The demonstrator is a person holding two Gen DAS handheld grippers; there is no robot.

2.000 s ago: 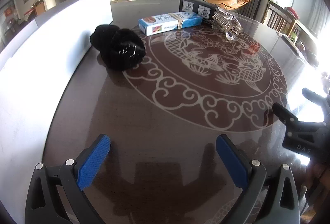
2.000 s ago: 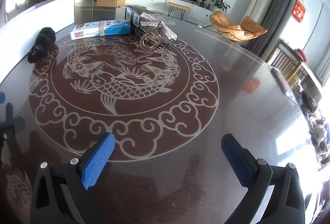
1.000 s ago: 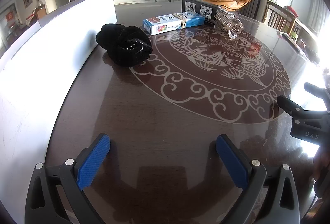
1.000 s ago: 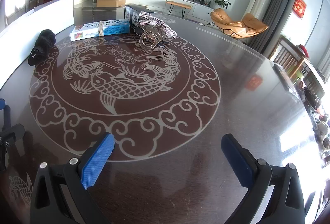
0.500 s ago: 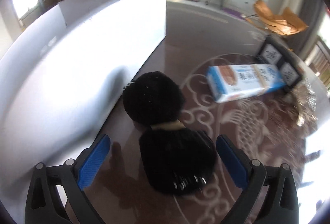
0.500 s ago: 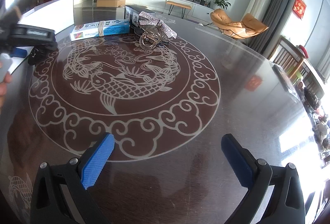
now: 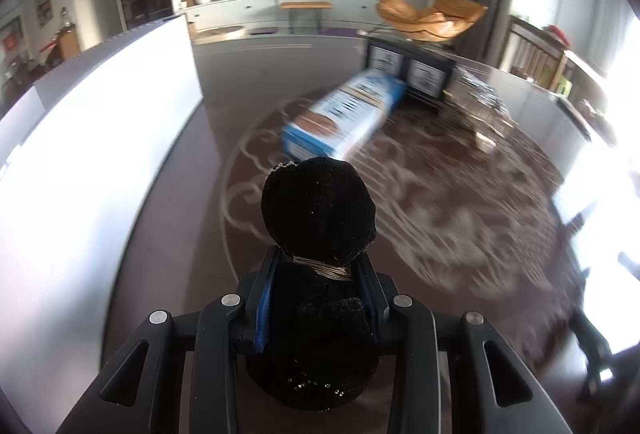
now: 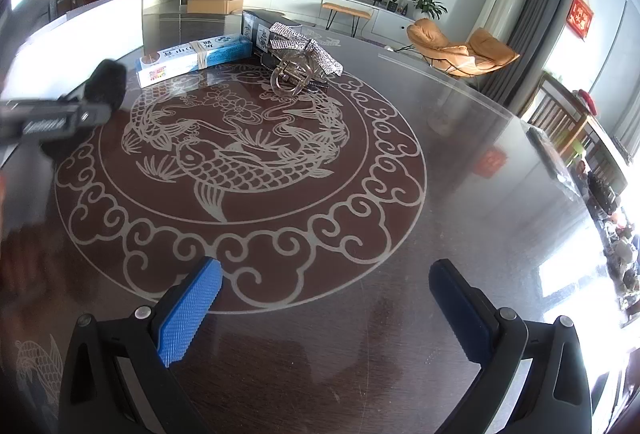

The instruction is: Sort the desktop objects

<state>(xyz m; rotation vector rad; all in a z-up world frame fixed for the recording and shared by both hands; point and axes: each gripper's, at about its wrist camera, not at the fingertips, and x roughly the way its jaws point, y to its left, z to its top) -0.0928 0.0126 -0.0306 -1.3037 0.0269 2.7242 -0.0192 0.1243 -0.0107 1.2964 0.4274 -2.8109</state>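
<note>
My left gripper (image 7: pixel 318 270) is shut on a black fuzzy hair tie (image 7: pixel 320 214) with a gold band, held above the dark round table (image 7: pixel 180 234). In the right wrist view the left gripper (image 8: pixel 52 120) shows at the far left with the black hair tie (image 8: pixel 106 84) in it. A blue and white box (image 8: pixel 192 58) lies at the back of the table, also in the left wrist view (image 7: pixel 344 114). A sparkly hair claw clip (image 8: pixel 296 70) lies by a dark box (image 8: pixel 260 30). My right gripper (image 8: pixel 324 298) is open and empty over the near part of the table.
A white panel (image 7: pixel 80 138) stands along the table's left side. The table top (image 8: pixel 460 162) carries a carved fish pattern. A dark flat object (image 8: pixel 552 162) lies near the right edge. Chairs stand beyond the table on the right.
My left gripper closed on the black hair tie and lifted it off the table, swinging right; the view is blurred. The right gripper has not moved.
</note>
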